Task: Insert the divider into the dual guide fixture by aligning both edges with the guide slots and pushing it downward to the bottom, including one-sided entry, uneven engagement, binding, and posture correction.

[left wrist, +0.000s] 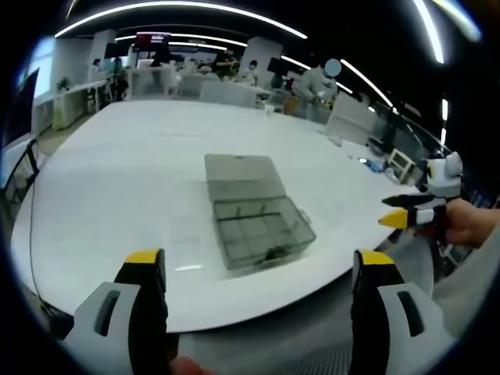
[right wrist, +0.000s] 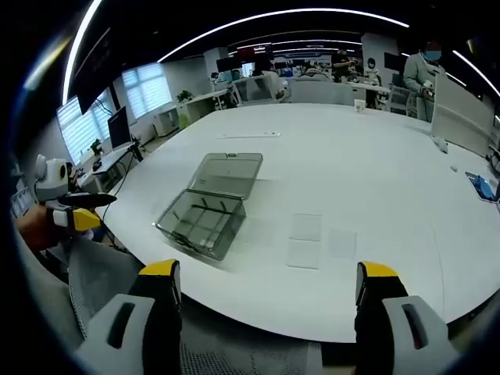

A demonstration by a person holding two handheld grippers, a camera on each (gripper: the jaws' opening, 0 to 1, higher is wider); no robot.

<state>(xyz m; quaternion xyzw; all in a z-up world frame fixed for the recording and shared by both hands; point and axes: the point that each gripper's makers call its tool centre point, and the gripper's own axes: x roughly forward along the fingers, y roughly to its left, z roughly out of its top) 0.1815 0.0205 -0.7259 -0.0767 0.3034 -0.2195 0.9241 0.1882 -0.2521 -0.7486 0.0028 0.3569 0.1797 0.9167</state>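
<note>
Both tools released, empty, held off the counter [left wrist: 117,180] edge. Open clear fixture box [left wrist: 262,226] ahead: right of centre for left tool [left wrist: 258,277], left of centre for right tool [right wrist: 269,285]. Dividers [right wrist: 305,238] flat beside box, nearer right tool.

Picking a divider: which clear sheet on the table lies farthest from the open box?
The lone sheet beyond the other two, which lie side by side nearer the box.
</note>
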